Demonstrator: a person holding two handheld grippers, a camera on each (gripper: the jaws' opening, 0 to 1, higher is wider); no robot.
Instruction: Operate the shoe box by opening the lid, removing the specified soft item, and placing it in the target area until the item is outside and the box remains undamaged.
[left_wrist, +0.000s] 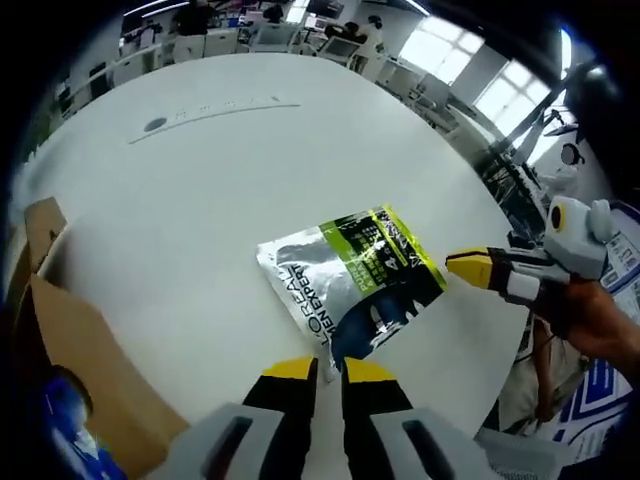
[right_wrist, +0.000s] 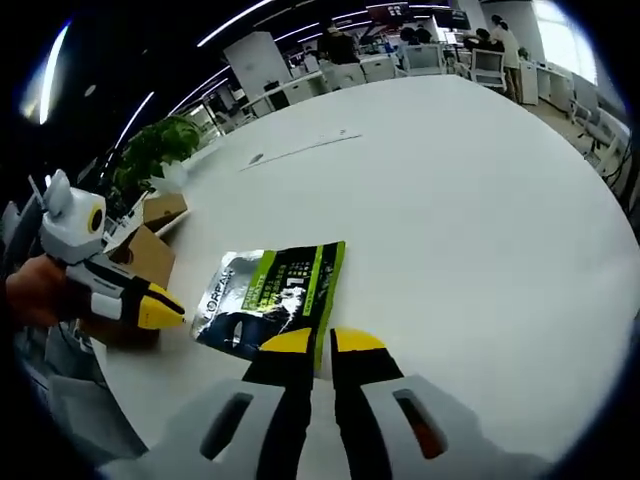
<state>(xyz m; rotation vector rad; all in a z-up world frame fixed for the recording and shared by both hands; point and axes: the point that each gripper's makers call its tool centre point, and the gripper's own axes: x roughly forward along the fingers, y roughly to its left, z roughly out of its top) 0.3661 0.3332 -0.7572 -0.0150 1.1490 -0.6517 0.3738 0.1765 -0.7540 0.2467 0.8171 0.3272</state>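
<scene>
At the far left of the left gripper view the cardboard shoe box (left_wrist: 75, 350) stands open on the round white table (left_wrist: 250, 160), one brown flap (left_wrist: 40, 230) raised, with something blue (left_wrist: 65, 430) showing inside it. Next along, at the bottom of that view, comes the left gripper (left_wrist: 328, 372): its yellow-tipped jaws sit close together with only a narrow slit between them and nothing held, just at the near corner of the sachet. The soft item, a silver, green and dark L'Oréal Men Expert sachet (left_wrist: 350, 280), lies flat on the bare tabletop, out of the box and well apart from it. To its right the right gripper (left_wrist: 470, 268) reaches in, held by a person's hand (left_wrist: 600, 325), its yellow tip just beside the sachet's far corner; from this side I cannot tell how its jaws stand.

In the right gripper view the order flips. The left gripper (right_wrist: 160, 308) comes in from the left, a hand (right_wrist: 35, 290) behind it, in front of the box (right_wrist: 145, 255), with a green plant (right_wrist: 155, 145) farther back. The sachet (right_wrist: 275, 295) lies in the middle of the table (right_wrist: 450, 200), and the right gripper (right_wrist: 322, 342) hovers at its near edge, jaws nearly together, gripping nothing. Desks, chairs and people stand in the background.
</scene>
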